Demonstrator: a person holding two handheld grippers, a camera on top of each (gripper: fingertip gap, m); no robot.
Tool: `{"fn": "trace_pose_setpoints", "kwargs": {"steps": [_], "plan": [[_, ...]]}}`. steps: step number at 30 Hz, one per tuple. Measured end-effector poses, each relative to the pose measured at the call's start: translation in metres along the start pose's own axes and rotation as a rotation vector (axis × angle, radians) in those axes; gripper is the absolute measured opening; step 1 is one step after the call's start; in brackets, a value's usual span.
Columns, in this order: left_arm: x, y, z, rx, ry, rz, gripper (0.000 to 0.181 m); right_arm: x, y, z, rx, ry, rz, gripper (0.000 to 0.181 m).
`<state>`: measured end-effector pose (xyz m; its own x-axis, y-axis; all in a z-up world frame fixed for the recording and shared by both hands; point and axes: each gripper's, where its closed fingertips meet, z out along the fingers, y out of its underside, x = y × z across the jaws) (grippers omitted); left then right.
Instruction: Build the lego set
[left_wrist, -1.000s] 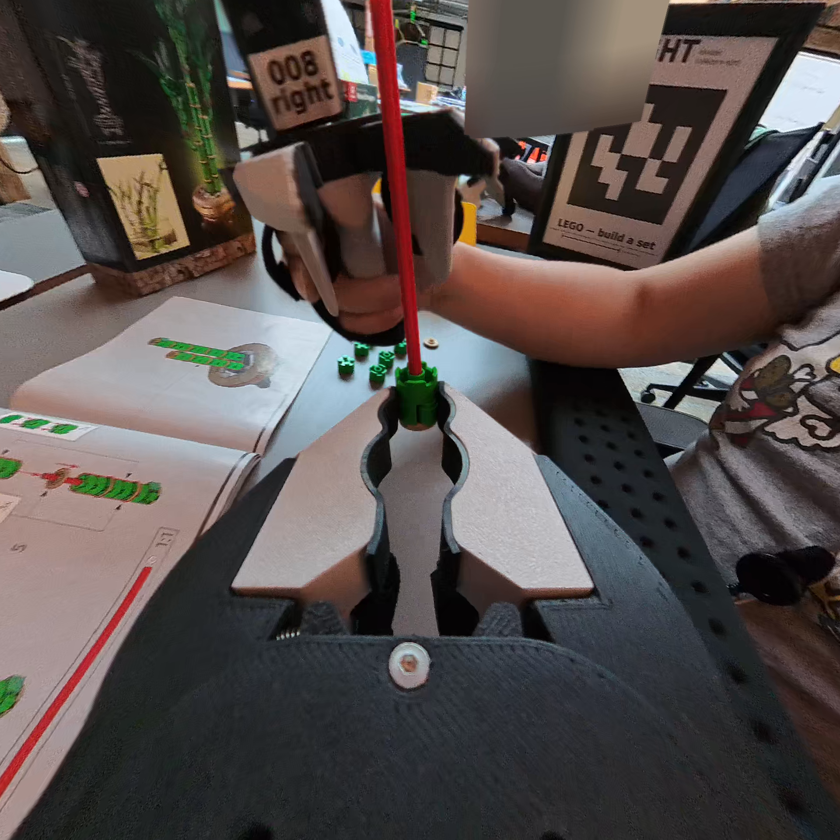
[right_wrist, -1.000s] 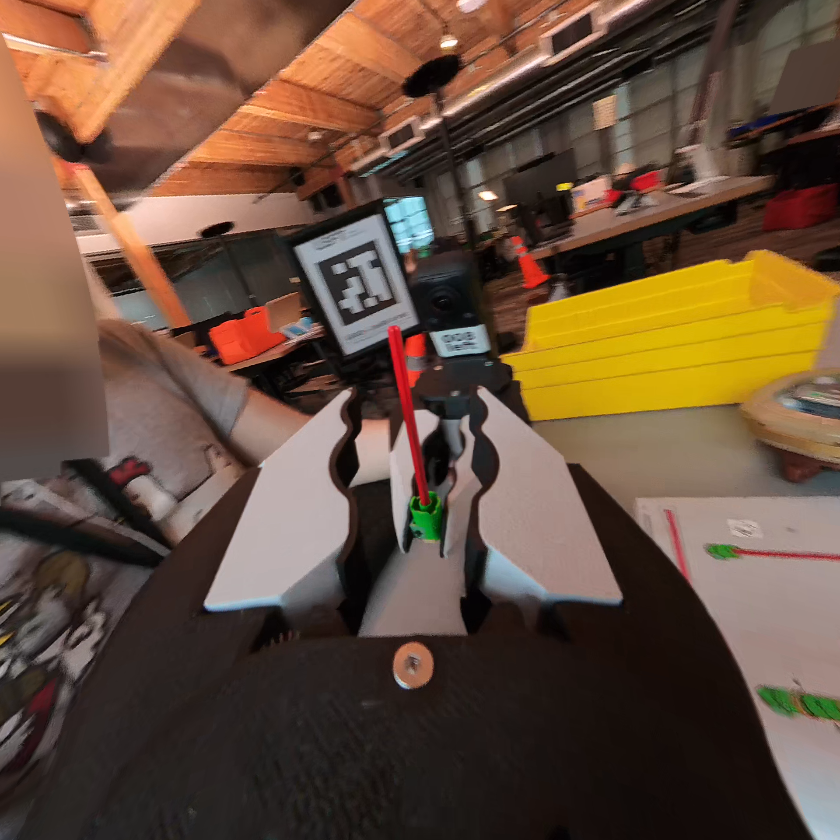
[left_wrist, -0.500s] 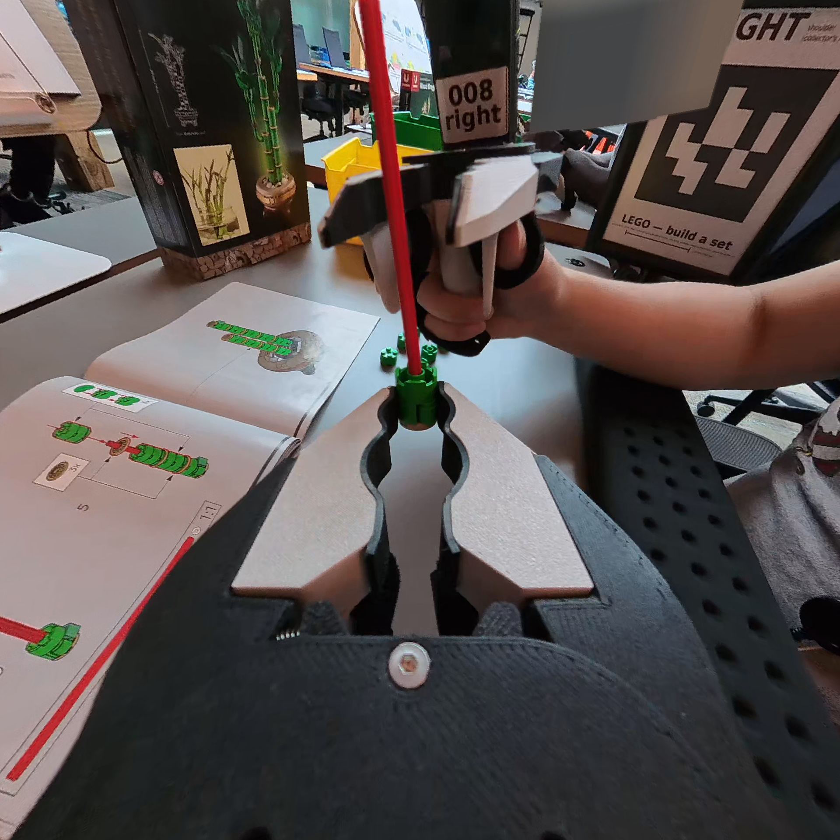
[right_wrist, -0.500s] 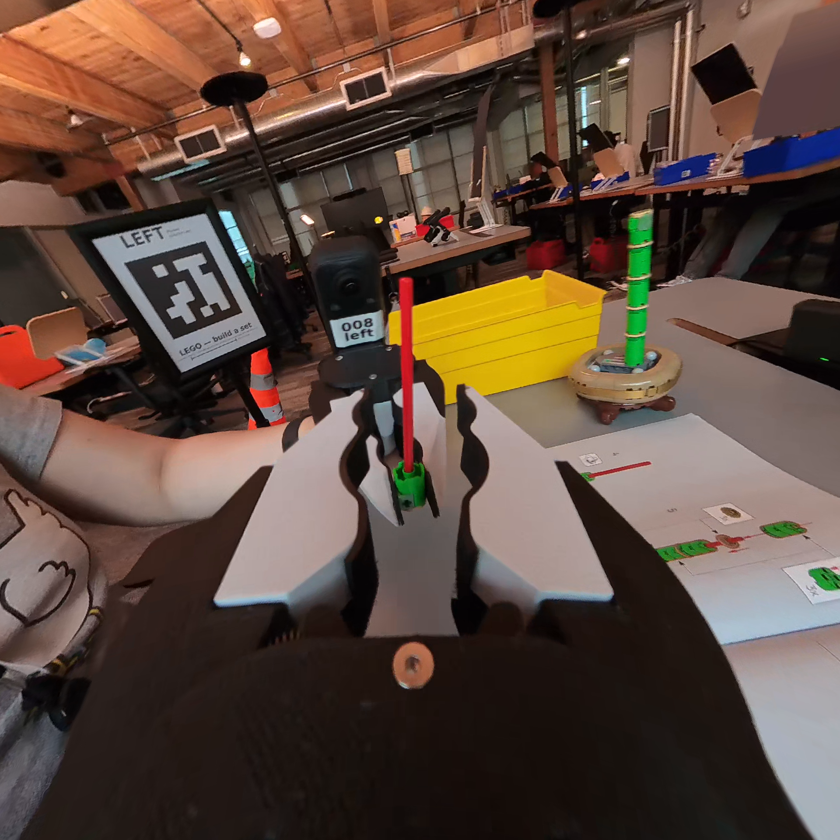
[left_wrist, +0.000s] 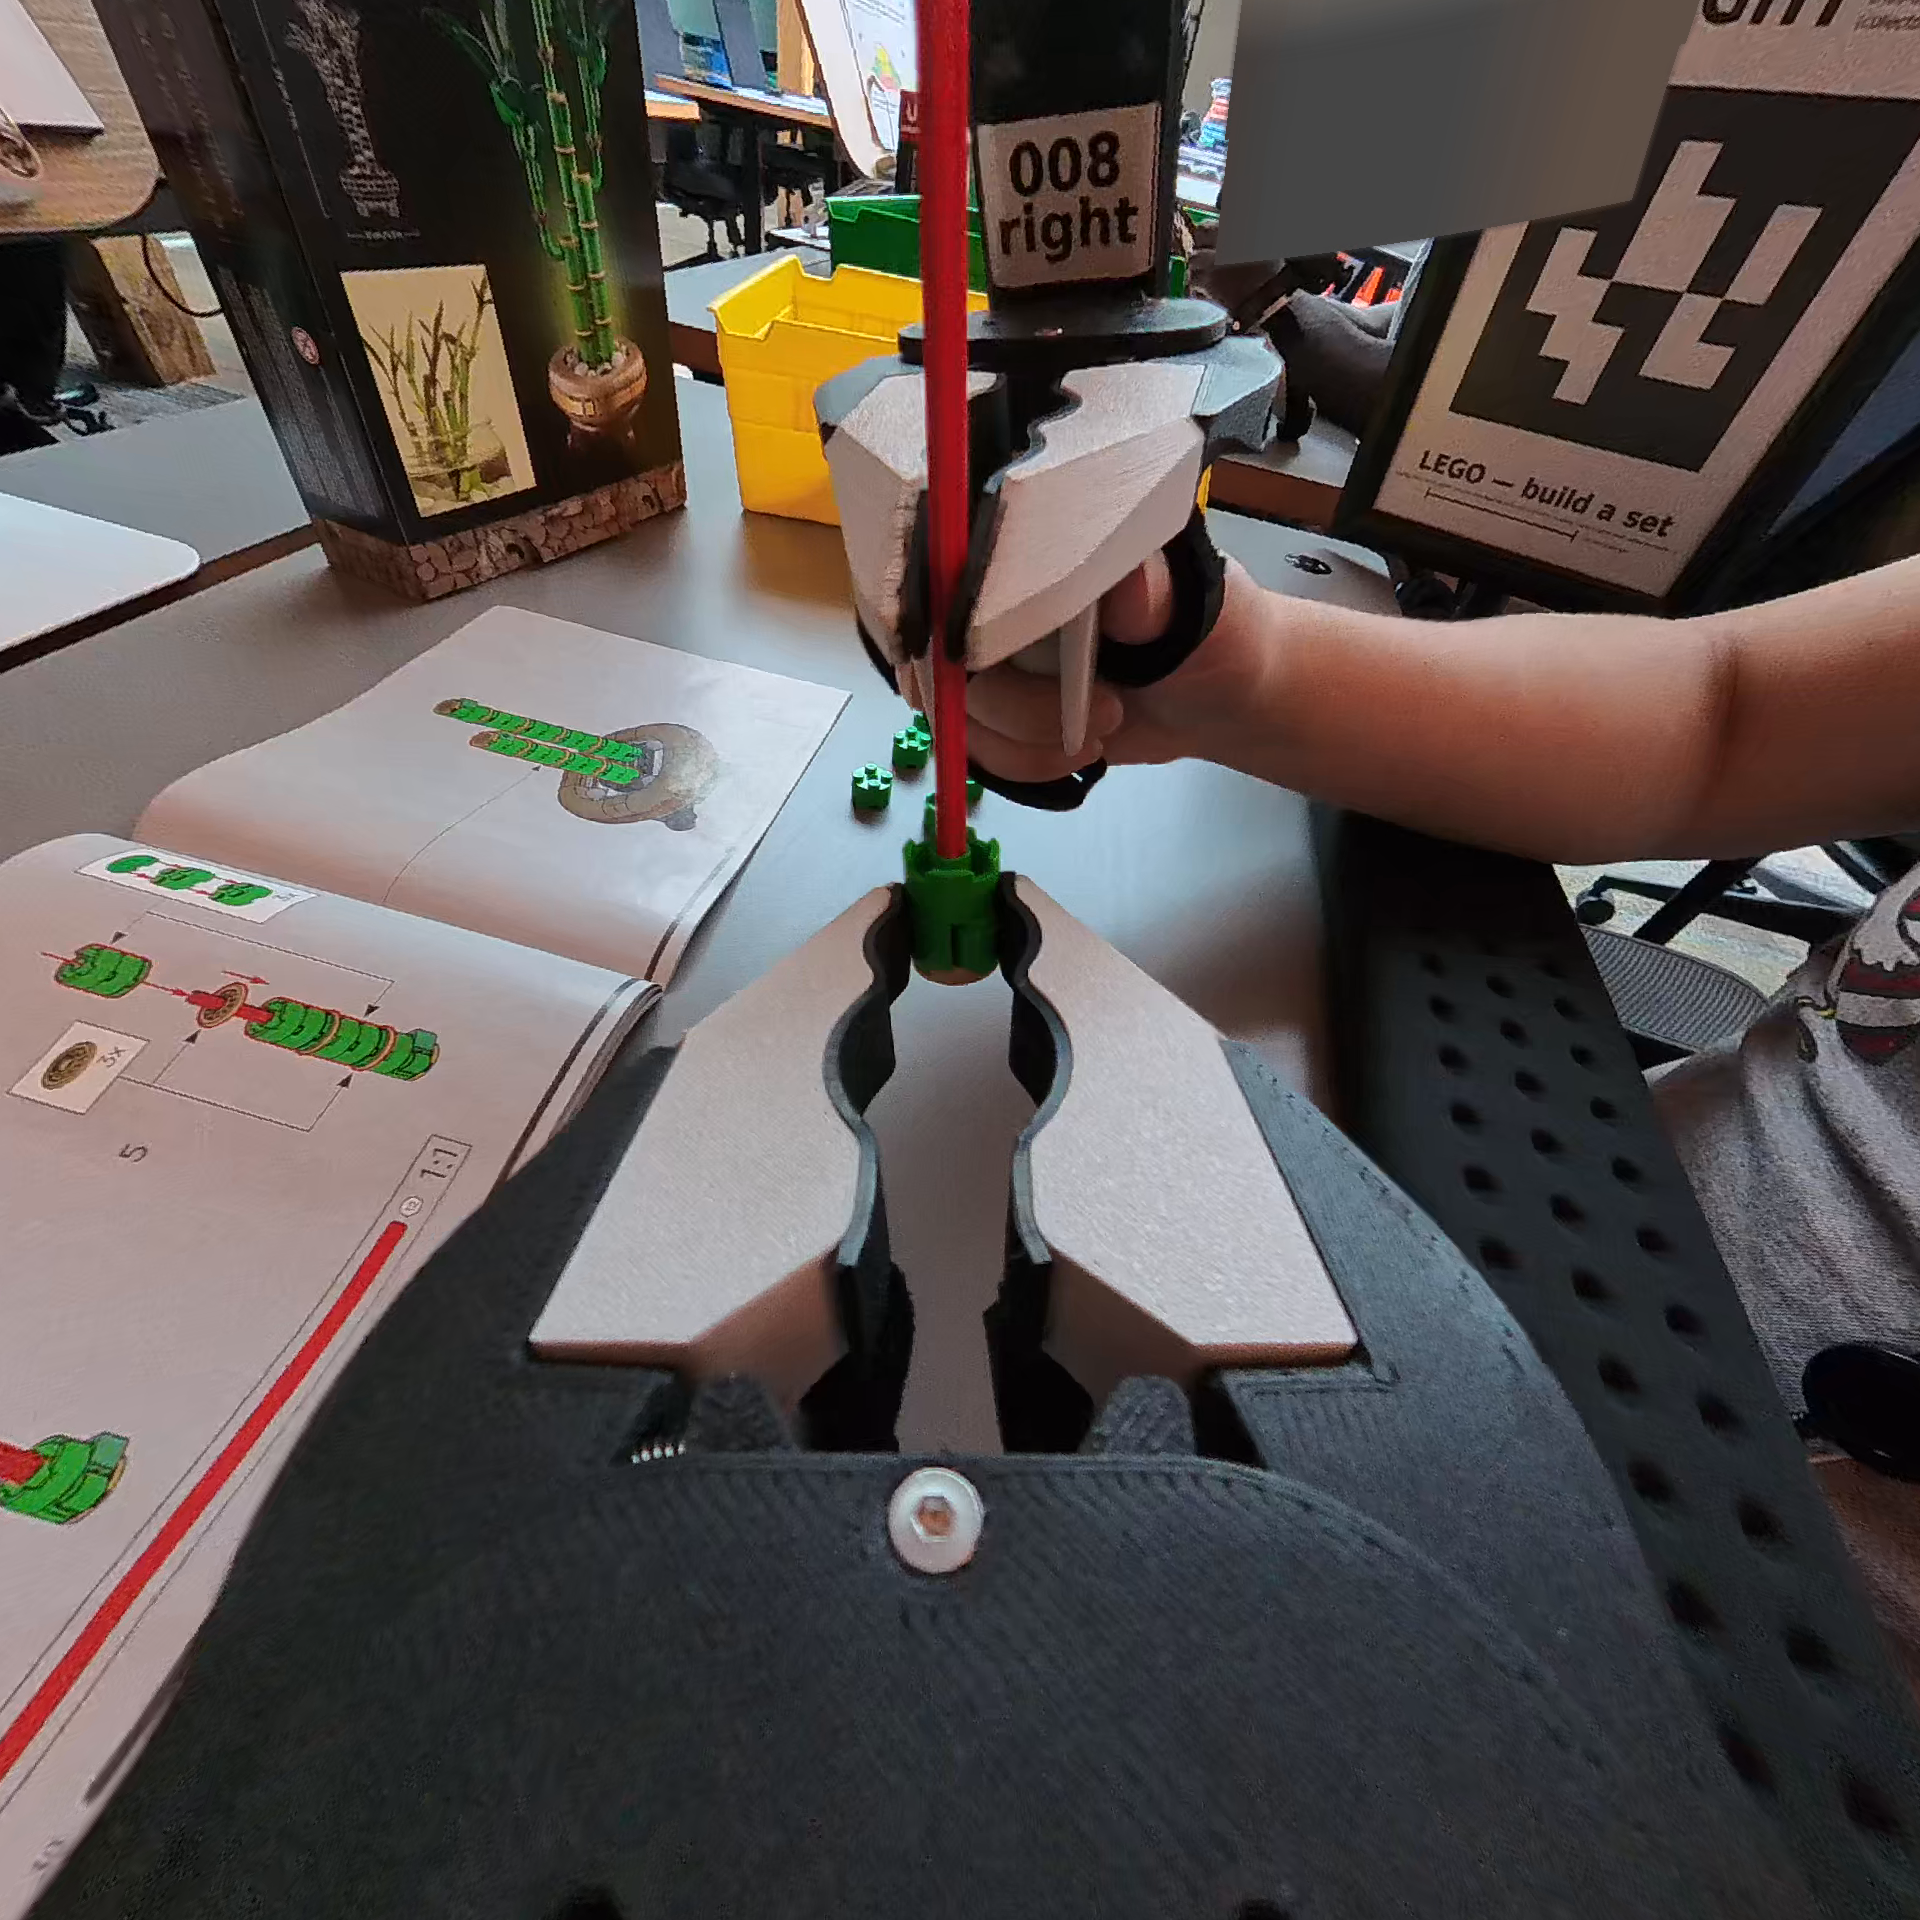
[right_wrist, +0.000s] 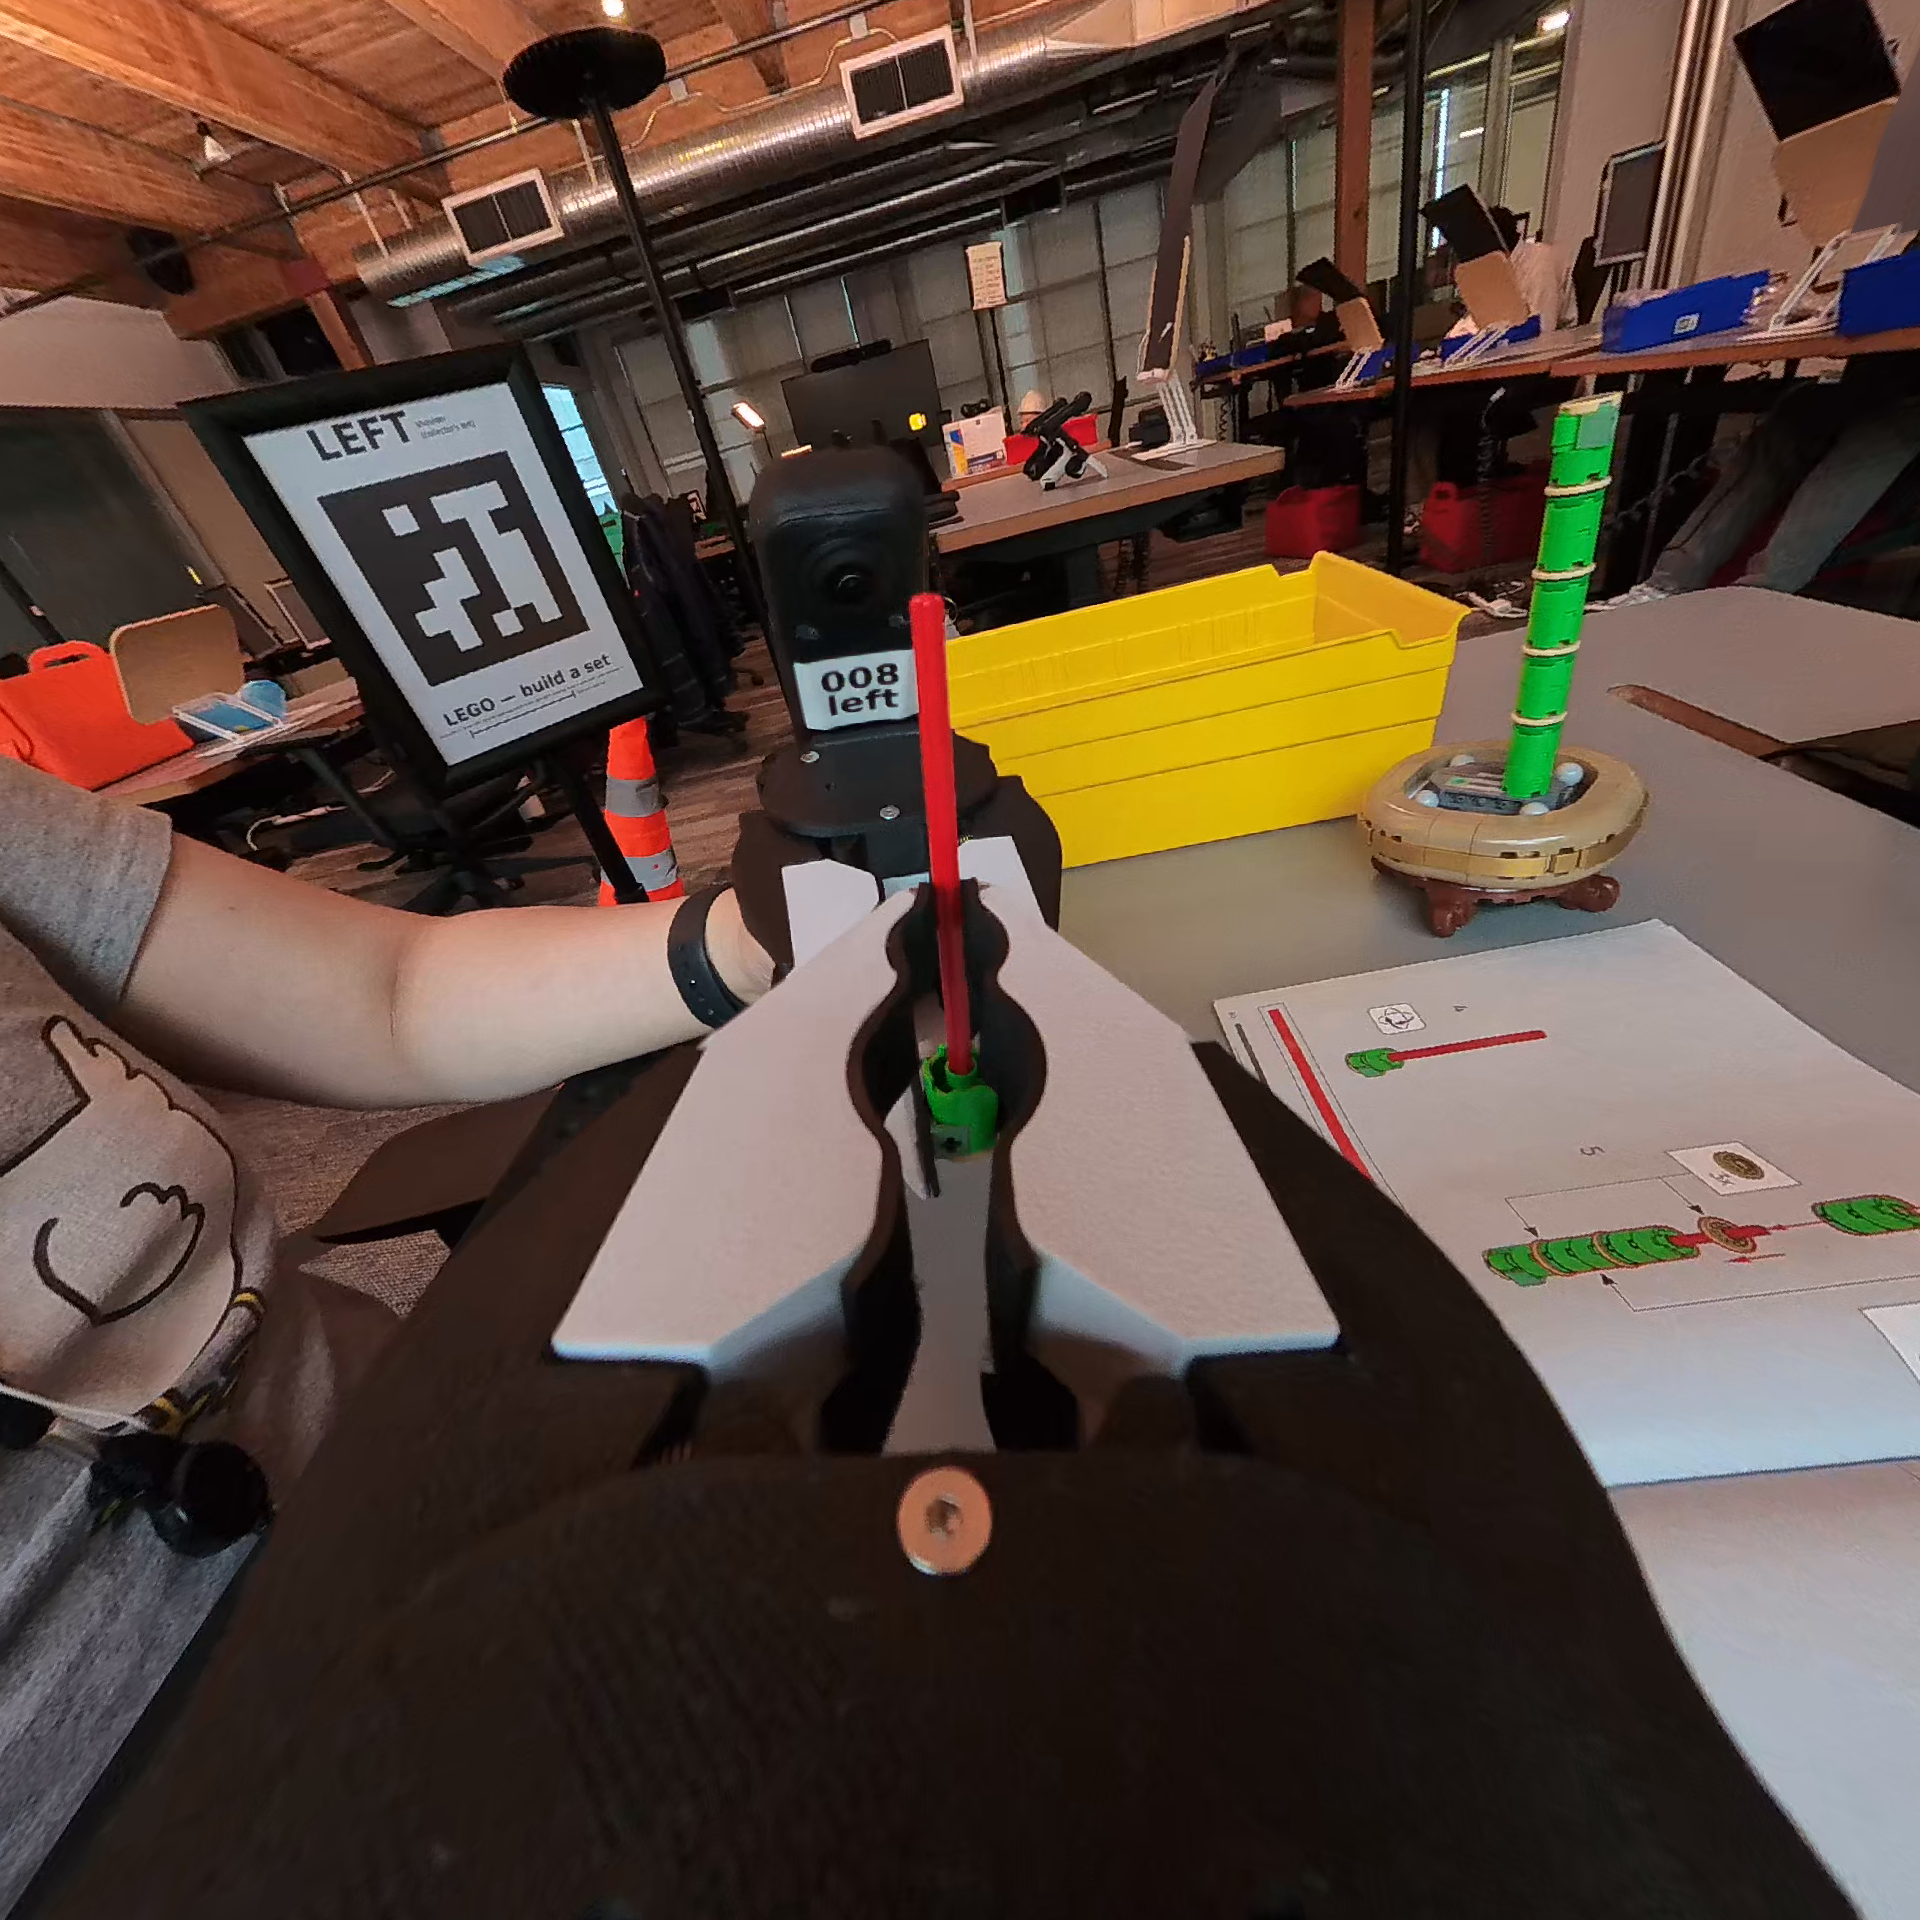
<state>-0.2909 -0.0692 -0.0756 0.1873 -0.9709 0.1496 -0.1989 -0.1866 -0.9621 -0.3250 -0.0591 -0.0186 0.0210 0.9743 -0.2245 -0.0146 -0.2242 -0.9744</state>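
Note:
My left gripper (left_wrist: 949, 902) is shut on a green round brick (left_wrist: 951, 925) with a long red rod (left_wrist: 943, 416) standing upright from it. My right gripper (right_wrist: 945, 906) is shut on the red rod (right_wrist: 940, 810) partway up, above the green brick (right_wrist: 958, 1103). In the left wrist view the right gripper (left_wrist: 940, 613) points down, its fingers on either side of the rod. In the right wrist view the left gripper (right_wrist: 904, 904) sits just behind mine. Several loose green bricks (left_wrist: 873, 784) lie on the table past the rod.
An open instruction booklet (left_wrist: 312, 935) (right_wrist: 1558, 1143) lies on the grey table. A built green bamboo stalk (right_wrist: 1548, 623) stands in a tan pot (right_wrist: 1496, 831). A yellow bin (right_wrist: 1195, 707), the set's box (left_wrist: 416, 260) and a marker sign (left_wrist: 1621, 312) stand behind. About 6 centimetres separates my left fingertips from my right. The tan pot (right_wrist: 1496, 831) is about 25 centimetres from both grippers' fingertips.
My right gripper was open around the rod. It has turned upright, moved in and closed on the red rod. My left gripper has kept its hold on the green brick.

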Motion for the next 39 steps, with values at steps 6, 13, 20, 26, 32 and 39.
{"fn": "trace_pose_setpoints", "kwargs": {"steps": [6,13,20,26,32,39], "plan": [[-0.003,0.007,0.001,-0.012,0.004,-0.032,0.015,0.006,0.008,-0.003,0.033,0.015,0.055,0.002],[-0.004,0.027,0.002,-0.064,0.001,-0.044,0.015,0.011,0.025,0.003,0.037,0.015,0.061,0.002],[-0.006,0.033,-0.001,-0.061,0.011,-0.092,0.015,0.013,0.029,0.004,0.148,-0.013,0.085,0.002],[-0.009,0.038,0.001,-0.079,0.015,-0.119,0.015,0.017,0.033,0.000,0.185,-0.023,0.087,0.002],[-0.008,0.039,0.001,-0.089,0.029,-0.146,0.015,0.018,0.035,0.001,0.178,-0.043,0.132,0.002],[-0.007,0.044,0.003,-0.119,0.035,-0.165,0.015,0.021,0.041,0.004,0.141,-0.044,0.191,0.002]]}}
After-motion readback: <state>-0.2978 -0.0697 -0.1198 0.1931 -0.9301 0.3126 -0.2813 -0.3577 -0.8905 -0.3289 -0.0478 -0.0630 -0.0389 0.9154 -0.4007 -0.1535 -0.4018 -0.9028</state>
